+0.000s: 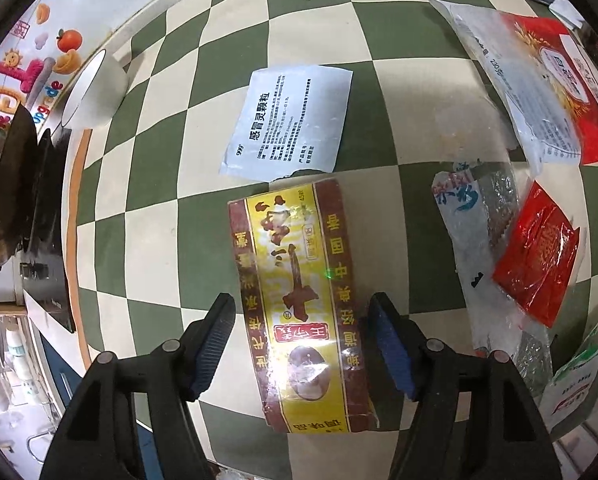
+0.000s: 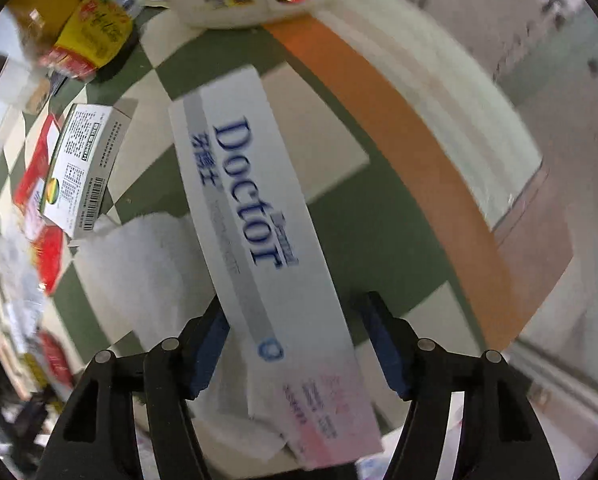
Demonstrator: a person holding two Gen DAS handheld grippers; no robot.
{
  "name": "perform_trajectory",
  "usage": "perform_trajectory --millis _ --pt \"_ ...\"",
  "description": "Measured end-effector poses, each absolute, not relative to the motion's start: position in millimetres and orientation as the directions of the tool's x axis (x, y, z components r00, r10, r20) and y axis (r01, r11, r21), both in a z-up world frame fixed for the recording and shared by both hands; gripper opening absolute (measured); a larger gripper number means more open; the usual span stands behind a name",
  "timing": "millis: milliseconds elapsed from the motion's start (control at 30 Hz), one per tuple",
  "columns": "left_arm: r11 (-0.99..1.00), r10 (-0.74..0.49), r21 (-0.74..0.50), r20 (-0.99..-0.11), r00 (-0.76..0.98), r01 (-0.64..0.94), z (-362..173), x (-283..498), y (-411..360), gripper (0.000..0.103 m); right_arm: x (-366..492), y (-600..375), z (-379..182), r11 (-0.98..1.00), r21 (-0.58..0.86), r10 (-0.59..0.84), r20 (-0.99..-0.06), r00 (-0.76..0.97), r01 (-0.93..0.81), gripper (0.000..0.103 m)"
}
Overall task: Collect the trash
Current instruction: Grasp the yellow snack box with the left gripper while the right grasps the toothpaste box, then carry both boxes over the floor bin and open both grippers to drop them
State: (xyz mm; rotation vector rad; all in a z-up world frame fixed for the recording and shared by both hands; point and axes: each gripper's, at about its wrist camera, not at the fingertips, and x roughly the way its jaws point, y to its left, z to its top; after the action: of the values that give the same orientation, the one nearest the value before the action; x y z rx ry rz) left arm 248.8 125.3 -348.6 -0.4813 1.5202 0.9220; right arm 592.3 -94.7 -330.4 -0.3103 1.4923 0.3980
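Trash lies scattered all over the checkered tablecloth [image 1: 167,184], so collection looks barely begun. Left gripper [image 1: 303,344] hangs spread over the yellow-and-maroon packet [image 1: 299,304], pads clear of both its edges, nothing pinched. Right gripper [image 2: 295,344] straddles the white Doctor box [image 2: 255,216]; one pad seems to touch it, the other stands off. White sachet [image 1: 287,124], red wrapper [image 1: 539,256] and small carton [image 2: 83,168] all wait. No bin in view.
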Motion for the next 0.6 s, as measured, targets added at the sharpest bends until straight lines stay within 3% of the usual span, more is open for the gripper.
perform_trajectory --millis 33,100,600 --pt "0.602 0.208 0.267 -0.962 -0.176 -0.752 -348.3 250.2 125.3 0.061 590.6 -90.3 -328.3 0.892 0.016 0.053 -0.996 0.070 -0.452 0.056" --pt "0.612 0.213 0.266 -0.962 -0.168 -0.745 -347.3 247.7 122.4 0.055 588.3 -84.7 -323.4 0.885 0.004 0.060 -0.992 0.107 -0.465 0.052" --pt "0.665 0.385 0.276 -0.923 0.002 -0.694 -267.2 231.9 110.9 0.053 533.1 -131.5 -236.7 0.926 0.055 0.173 -0.942 0.289 -0.374 0.049"
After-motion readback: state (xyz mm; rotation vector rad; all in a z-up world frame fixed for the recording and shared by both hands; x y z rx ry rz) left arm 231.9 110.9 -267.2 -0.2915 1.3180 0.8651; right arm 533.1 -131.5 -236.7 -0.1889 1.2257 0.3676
